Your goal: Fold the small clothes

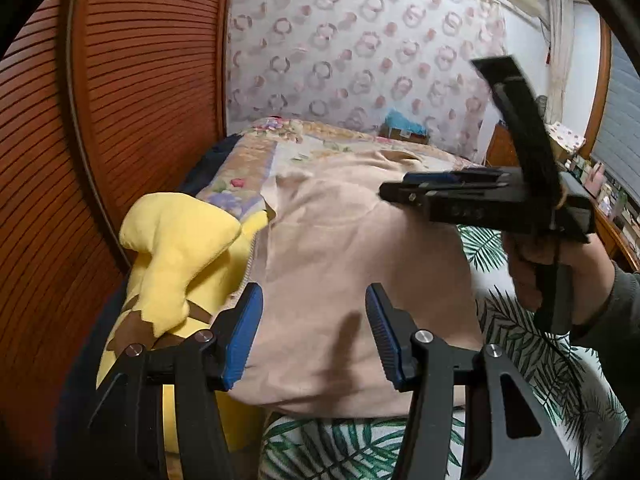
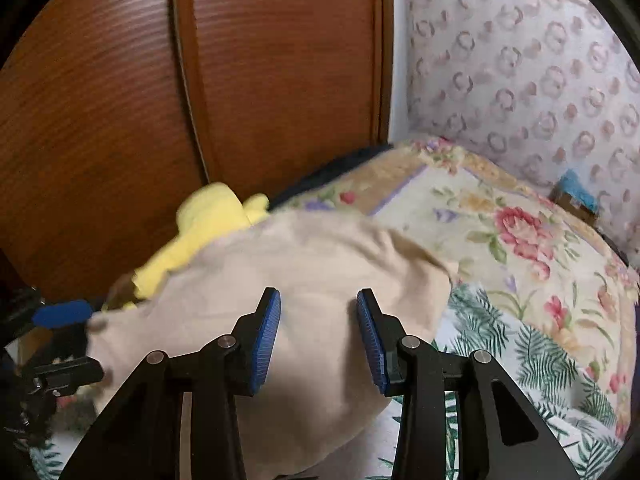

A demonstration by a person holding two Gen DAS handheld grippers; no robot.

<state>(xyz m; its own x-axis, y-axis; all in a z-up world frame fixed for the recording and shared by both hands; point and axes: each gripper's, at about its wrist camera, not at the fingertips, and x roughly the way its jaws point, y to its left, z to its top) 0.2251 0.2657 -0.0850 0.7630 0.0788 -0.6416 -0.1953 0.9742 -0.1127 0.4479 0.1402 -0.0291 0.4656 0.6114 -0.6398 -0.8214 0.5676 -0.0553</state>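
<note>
Left wrist view: the left claw (image 1: 314,336) stands spread, its blue-padded fingers apart with nothing between them, held over the near part of a beige garment (image 1: 340,260). The garment lies at the centre of the frame, spread on a bed; its near hem rests on a white sheet printed with green palm leaves (image 1: 532,344), which shows at 4 to 6 o'clock. At 9 o'clock a yellow plush toy (image 1: 180,264) with a brown patch sits just beside the garment's left edge, against the reddish-brown slatted wardrobe door (image 1: 120,100) that fills the left side. Beyond the garment, toward 12 o'clock, a floral quilt (image 1: 248,168) covers the bed up to a wall papered with pink and grey ring motifs (image 1: 360,48). A small box with something blue on top (image 1: 404,126) sits at the wall's foot near 1 o'clock. At 3 o'clock the right claw (image 1: 404,188), held in a hand, hangs above the garment's right side; it is blurred, and from here I cannot tell how its fingers stand. A cluttered wooden shelf (image 1: 592,184) lies behind it.

Right wrist view: the right claw (image 2: 318,336) is spread, empty, over the beige garment (image 2: 304,264), which fills the middle. The plush toy (image 2: 212,216) shows at 10 o'clock, the wardrobe door (image 2: 260,60) at 11 to 12, the floral quilt (image 2: 520,232) at 2 to 3, the palm-leaf sheet (image 2: 540,360) at 4. The left claw (image 2: 60,336) appears blurred at 9 o'clock at the garment's left edge.
</note>
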